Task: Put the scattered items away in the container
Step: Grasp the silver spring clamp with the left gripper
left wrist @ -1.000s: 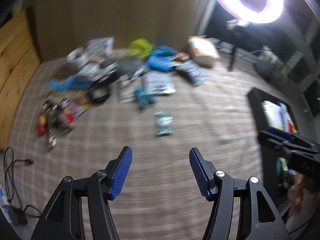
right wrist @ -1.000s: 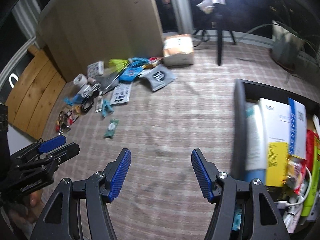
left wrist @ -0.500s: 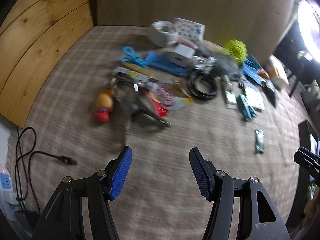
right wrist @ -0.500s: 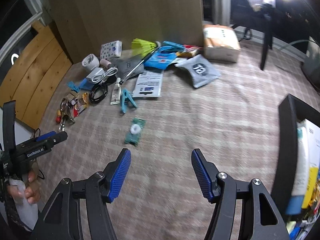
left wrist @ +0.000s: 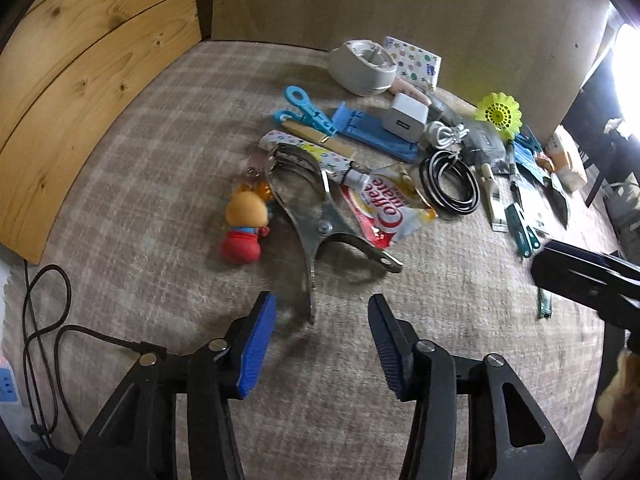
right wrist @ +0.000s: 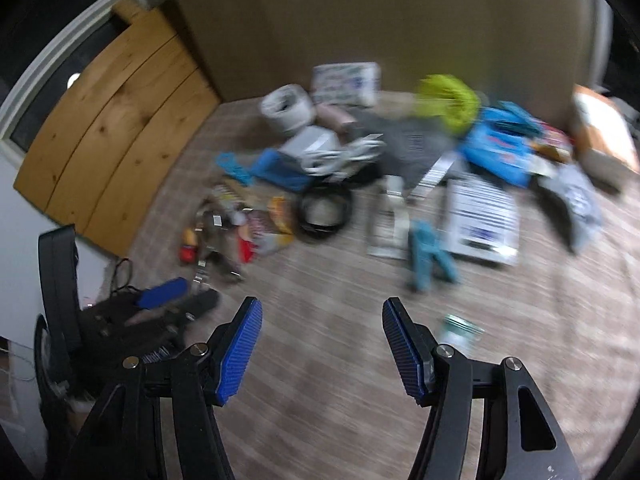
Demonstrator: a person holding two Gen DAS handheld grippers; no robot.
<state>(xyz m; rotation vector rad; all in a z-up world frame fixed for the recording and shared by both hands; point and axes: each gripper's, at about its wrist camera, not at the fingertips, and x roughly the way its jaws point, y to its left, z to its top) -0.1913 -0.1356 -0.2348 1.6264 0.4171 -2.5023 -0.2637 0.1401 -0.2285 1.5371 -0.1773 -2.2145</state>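
Observation:
Scattered items lie on the checked rug. My left gripper (left wrist: 322,316) is open and empty, just short of the handle tip of metal tongs (left wrist: 316,216). A small red and yellow doll (left wrist: 244,224) lies to their left, a Coffee-mate sachet (left wrist: 384,208) and a black cable coil (left wrist: 450,184) to their right. My right gripper (right wrist: 322,332) is open and empty above bare rug; its view is blurred. A teal clip (right wrist: 426,256) and a small green packet (right wrist: 460,330) lie near it. The container is out of view.
A wooden panel (left wrist: 80,80) and a brown wall bound the rug at left and back. A black power cord (left wrist: 44,320) lies at the left edge. A white tape dispenser (left wrist: 364,66), a white charger (left wrist: 408,118) and a yellow shuttlecock (left wrist: 500,114) lie further back.
Both grippers have swung left, away from the black container, and closer to the pile. The left one has dropped toward the tongs. Both stay open.

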